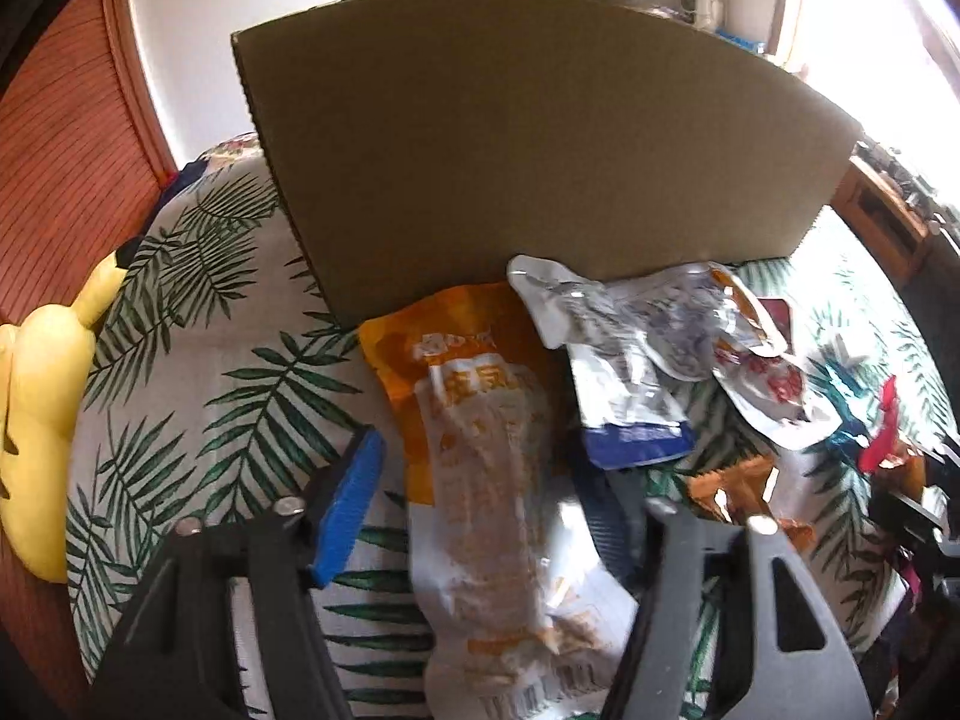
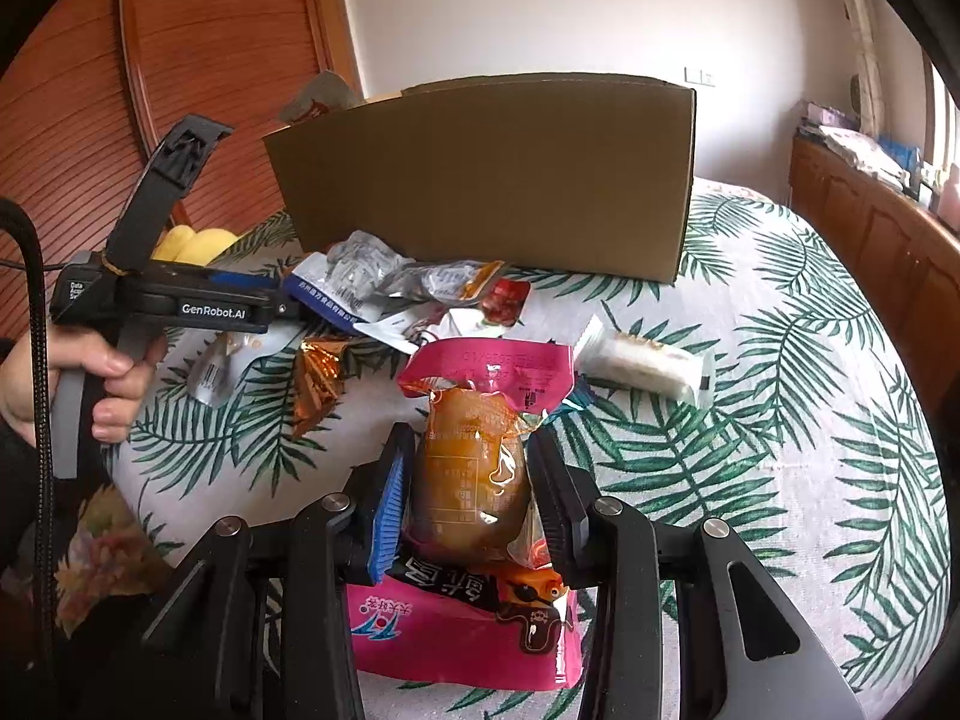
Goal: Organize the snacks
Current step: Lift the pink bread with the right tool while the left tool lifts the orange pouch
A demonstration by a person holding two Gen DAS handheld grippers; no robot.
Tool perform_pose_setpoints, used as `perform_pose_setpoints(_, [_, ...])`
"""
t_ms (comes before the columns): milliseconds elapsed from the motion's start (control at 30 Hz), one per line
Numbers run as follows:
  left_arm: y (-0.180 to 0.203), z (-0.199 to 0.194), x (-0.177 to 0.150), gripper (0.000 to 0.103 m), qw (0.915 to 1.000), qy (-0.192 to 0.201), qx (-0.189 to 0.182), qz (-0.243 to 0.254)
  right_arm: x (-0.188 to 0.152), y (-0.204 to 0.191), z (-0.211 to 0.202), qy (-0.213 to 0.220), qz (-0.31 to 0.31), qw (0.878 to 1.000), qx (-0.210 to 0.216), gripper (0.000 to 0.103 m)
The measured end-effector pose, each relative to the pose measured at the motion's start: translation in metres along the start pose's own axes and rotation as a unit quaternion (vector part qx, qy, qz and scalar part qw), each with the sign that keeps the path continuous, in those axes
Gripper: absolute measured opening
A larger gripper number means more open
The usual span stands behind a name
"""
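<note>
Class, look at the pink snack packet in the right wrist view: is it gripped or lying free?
Gripped. The right gripper has both pads pressed against the pink snack packet.

left gripper [image 1: 474, 480]: part-open | right gripper [image 2: 468, 486]: clamped, angled down

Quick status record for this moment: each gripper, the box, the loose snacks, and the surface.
left gripper: around the orange-and-white snack bag; pads not clearly pressing
right gripper: shut on the pink snack packet
cardboard box: upright on the bed, behind the pile
loose snacks: silver-and-blue pouch, white bar wrapper, small orange wrapper
surface: palm-leaf bedsheet
</note>
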State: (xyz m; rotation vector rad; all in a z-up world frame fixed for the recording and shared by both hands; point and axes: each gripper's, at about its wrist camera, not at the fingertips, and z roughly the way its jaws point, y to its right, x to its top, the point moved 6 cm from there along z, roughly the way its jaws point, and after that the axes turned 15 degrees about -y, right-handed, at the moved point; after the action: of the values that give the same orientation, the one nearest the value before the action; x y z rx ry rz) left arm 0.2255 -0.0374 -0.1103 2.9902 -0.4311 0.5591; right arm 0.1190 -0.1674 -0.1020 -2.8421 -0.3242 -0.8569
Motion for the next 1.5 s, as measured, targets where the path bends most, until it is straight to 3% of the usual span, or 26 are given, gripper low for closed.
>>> perform_pose_setpoints(267, [-0.002,-0.014,-0.033,0.041,0.9994,0.002,-0.018,0.028,-0.004,-0.001,0.002,-0.003,-0.001,1.000,0.000,0.039])
perform_pose_setpoints(533, [-0.012,-0.029,-0.057,0.040,0.9993,0.026,-0.020,0.019,-0.004,-0.005,0.003,-0.003,-0.001,1.000,0.002,0.039])
perform_pose_setpoints(1500, [0.023,-0.108,-0.043,0.040,0.9892,0.131,-0.062,0.025,0.011,-0.006,-0.021,0.021,-0.008,1.000,-0.001,0.039])
